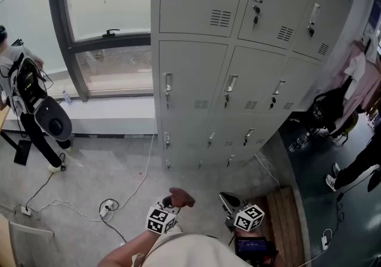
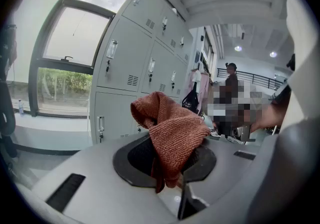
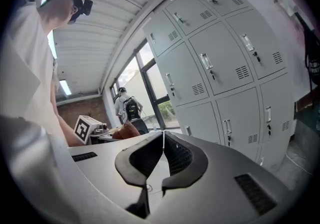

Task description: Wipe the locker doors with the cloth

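A rust-red cloth [image 2: 170, 130] is bunched between the jaws of my left gripper [image 2: 172, 160], which is shut on it; in the head view the cloth [image 1: 180, 198] sticks up from the left gripper [image 1: 172, 203] near the bottom middle. My right gripper [image 1: 229, 203] is beside it, shut with nothing held; its fingertips meet in the right gripper view [image 3: 163, 135]. The grey lockers [image 1: 238, 63] stand ahead, well away from both grippers, doors closed, with handles and vents. The same locker doors [image 3: 225, 63] fill the right gripper view and locker doors [image 2: 130, 63] show in the left gripper view.
A large window [image 1: 104, 28] with a low sill is left of the lockers. White cables and a power strip [image 1: 107, 206] lie on the concrete floor. A person with a backpack [image 1: 27, 87] stands at far left. A bag and clothes [image 1: 333, 105] hang at right.
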`<state>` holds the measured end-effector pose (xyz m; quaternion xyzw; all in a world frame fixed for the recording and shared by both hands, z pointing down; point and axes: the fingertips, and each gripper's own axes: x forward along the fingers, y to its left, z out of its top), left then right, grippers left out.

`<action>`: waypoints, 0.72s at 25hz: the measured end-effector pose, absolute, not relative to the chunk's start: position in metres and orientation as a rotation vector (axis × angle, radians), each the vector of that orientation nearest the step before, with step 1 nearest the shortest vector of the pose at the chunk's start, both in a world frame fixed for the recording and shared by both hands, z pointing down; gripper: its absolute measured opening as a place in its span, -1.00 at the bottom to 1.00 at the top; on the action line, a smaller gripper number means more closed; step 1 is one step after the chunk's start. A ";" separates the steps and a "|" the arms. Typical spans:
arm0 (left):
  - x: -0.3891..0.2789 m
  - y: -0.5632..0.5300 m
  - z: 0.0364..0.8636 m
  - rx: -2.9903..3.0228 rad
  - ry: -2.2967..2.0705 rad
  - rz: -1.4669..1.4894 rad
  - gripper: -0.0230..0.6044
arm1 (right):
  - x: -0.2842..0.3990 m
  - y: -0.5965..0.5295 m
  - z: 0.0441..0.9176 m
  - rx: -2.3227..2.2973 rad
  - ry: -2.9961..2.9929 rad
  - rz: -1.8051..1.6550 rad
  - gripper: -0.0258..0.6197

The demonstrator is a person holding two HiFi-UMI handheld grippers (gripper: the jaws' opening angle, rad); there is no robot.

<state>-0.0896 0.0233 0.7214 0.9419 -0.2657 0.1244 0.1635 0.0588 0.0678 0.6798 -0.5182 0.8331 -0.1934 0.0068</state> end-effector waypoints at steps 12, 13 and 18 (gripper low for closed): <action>-0.138 -0.018 0.728 2.577 -0.930 0.332 -0.70 | 0.030 0.010 0.681 -1.505 2.727 -0.633 -0.86; -0.138 -0.022 0.727 2.573 -0.936 0.331 -0.70 | 0.031 0.004 0.684 -1.496 2.735 -0.639 -0.86; -0.138 -0.060 0.726 2.548 -1.026 0.343 -0.70 | 0.043 -0.042 0.690 -1.428 2.763 -0.636 -0.86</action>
